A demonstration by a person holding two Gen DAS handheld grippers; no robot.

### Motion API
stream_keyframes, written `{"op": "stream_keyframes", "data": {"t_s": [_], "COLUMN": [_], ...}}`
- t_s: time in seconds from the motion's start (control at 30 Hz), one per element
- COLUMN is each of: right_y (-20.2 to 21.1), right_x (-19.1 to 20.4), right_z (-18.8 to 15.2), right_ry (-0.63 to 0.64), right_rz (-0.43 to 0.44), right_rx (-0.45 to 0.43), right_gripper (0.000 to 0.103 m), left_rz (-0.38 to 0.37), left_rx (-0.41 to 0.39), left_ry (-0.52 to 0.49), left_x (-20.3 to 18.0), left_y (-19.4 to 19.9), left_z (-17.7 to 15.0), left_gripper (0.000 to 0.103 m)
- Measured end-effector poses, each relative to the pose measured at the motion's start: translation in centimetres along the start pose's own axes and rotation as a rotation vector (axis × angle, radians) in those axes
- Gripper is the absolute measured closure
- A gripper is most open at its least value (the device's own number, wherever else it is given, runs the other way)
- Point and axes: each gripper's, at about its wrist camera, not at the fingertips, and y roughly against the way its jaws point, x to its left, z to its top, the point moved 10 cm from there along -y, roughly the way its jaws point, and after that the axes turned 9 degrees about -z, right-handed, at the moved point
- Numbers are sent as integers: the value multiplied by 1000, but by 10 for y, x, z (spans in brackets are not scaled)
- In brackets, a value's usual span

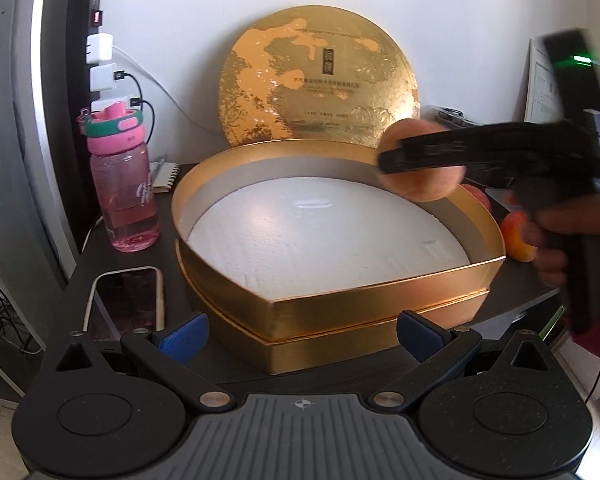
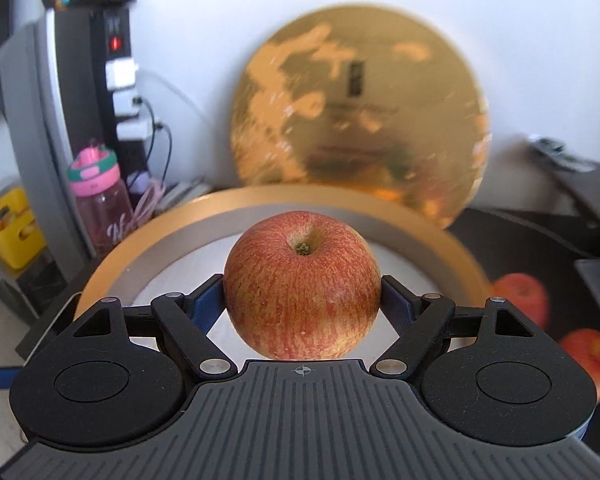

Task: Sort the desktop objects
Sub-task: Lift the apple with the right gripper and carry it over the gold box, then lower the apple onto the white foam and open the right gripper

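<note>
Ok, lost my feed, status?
Right gripper shut on apple above gold box. Left gripper open, empty. Nothing blocking.

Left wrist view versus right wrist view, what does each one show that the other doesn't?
Only the left wrist view shows the phone, the notepad, the open left gripper and the hand carrying the right gripper.

Only the right wrist view shows the held apple's stem end close up and a yellow bin.

Both show the gold box, its lid leaning on the wall, the pink bottle, and two more apples on the table beside the box.
</note>
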Motion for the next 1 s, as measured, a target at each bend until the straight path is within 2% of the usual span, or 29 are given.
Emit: {"op": "stream_keyframes", "data": {"t_s": [0.23,0.43,0.73,1.0], "right_y": [-74,-117,-143,-138], "right_x": [33,62,82,85], "right_z": [0,7,10,4], "right_ry": [54,98,113,143], "right_rz": [3,5,-2,8], "right_rx": [154,229,244,272], "right_gripper": [21,21,21,18], "left_rz": [-1,-21,-43,-34], "left_rx": [-15,-11,13,26], "left_ry": [37,50,68,77], "left_x": [23,31,33,32], "left_y": [0,-3,-7,-6], "left_z": [0,-3,-9,-12], "left_gripper": [1,1,1,1]}}
